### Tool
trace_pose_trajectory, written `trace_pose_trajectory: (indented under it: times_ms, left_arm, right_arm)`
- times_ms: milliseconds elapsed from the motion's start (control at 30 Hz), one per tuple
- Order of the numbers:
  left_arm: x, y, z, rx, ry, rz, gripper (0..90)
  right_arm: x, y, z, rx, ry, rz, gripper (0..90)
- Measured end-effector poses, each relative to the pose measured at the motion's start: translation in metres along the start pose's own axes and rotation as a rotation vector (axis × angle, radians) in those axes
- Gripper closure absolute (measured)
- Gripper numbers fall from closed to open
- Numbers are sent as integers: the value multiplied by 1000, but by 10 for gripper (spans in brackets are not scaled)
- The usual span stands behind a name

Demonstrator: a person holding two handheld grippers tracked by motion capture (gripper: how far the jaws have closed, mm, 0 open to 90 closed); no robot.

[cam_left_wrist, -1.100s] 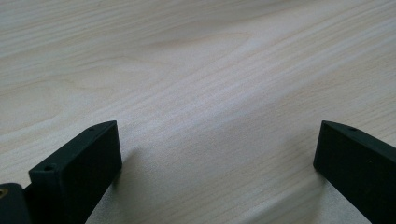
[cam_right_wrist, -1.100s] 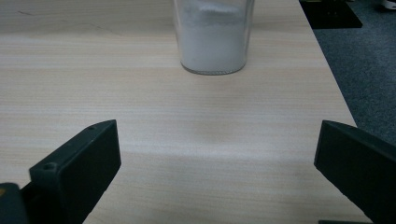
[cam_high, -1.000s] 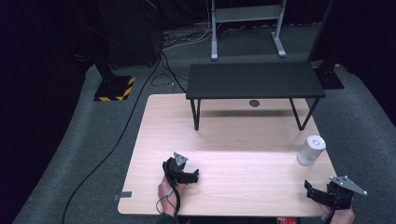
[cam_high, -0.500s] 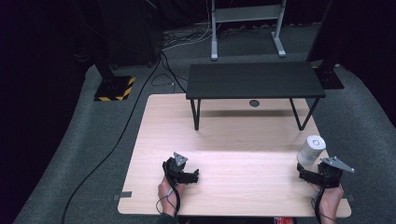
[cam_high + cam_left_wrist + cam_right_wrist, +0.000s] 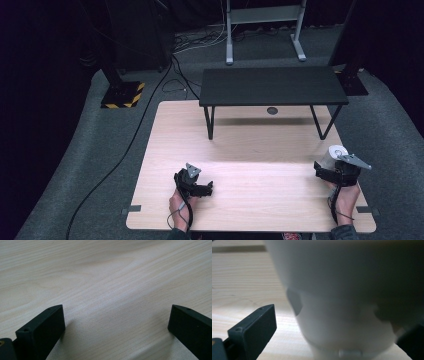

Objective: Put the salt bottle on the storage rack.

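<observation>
Cup (image 5: 347, 302), white and upside-down-looking, is sitting between the right tongs' (image 5: 336, 170) wide-open jaws, not yet gripped. It is probably light, stiff, slick plastic; gripping its narrower lower band seems safest. It is standing at four o'clock on the table (image 5: 250, 135). Left tongs (image 5: 196, 184), at seven o'clock, are gaping wide, empty.

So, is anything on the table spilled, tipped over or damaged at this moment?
Nothing stands out. The white container stands upright near the table's right edge, with no spill around it. The right gripper is open, with its jaws on either side of the container. The left gripper is open over bare wood.
</observation>
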State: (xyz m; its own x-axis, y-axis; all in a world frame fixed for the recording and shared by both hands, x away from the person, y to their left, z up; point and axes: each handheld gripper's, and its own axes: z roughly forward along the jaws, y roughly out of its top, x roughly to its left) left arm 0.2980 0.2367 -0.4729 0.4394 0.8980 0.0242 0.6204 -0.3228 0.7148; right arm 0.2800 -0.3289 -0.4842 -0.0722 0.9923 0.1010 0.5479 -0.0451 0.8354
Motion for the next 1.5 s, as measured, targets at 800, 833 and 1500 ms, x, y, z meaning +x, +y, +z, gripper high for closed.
trace_pose_trajectory:
  times_ms: [800,833,1500]
  left_arm:
    - [0,0,0,1,-1,0,3]
    - [0,0,0,1,-1,0,3]
    - [1,0,0,1,-2,-1,3]
  right_arm:
    - [23,-8,-14,-85,-85,15,293]
    - [23,-7,-15,-86,-85,16,293]
    - [26,33,-31,-98,-66,-1,292]
